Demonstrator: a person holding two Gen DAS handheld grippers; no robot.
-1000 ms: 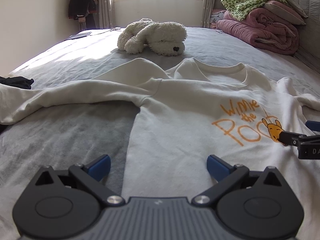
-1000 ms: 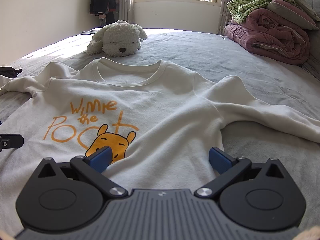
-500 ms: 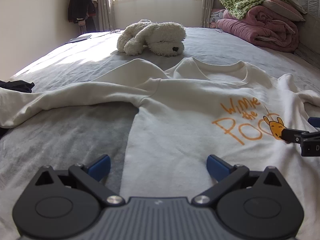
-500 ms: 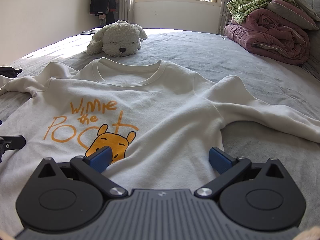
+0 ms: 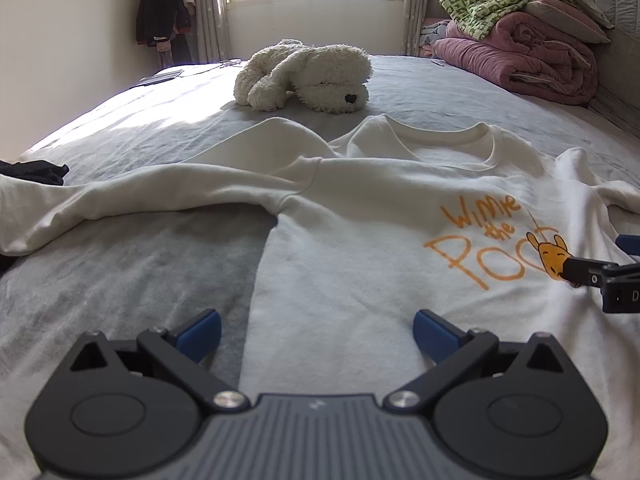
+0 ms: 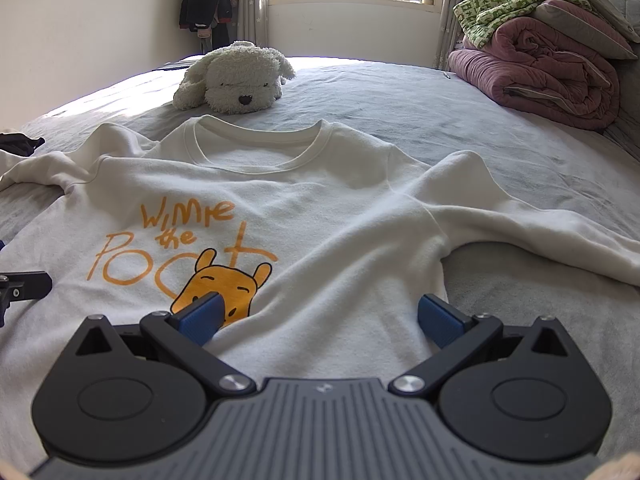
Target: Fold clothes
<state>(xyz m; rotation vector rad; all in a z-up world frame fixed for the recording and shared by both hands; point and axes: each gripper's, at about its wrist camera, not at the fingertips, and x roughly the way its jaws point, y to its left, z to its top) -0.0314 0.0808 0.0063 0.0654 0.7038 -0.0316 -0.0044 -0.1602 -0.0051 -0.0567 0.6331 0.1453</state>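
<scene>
**Sweatshirt spread flat, no fold made yet**

Ahead of both my grippers the cream sweatshirt [image 6: 328,208] lies face up on the grey bed [image 5: 120,280], collar away from me, its orange print showing. My left gripper [image 5: 316,326] is spread wide and holds nothing; it hovers low over the garment's left side edge, one finger over the bedsheet, the other over the cloth. My right gripper [image 6: 320,314] is equally released and empty, sitting over the lower right body, just beside the bear print. The left sleeve [image 5: 140,196] runs straight out to the left of my tool, the right sleeve [image 6: 540,232] out to the right. I judge the laying-out done and all the folding left: sleeves in, sides over, then body doubled. A plush dog [image 6: 236,78] lies beyond the collar, clear of the work.
</scene>
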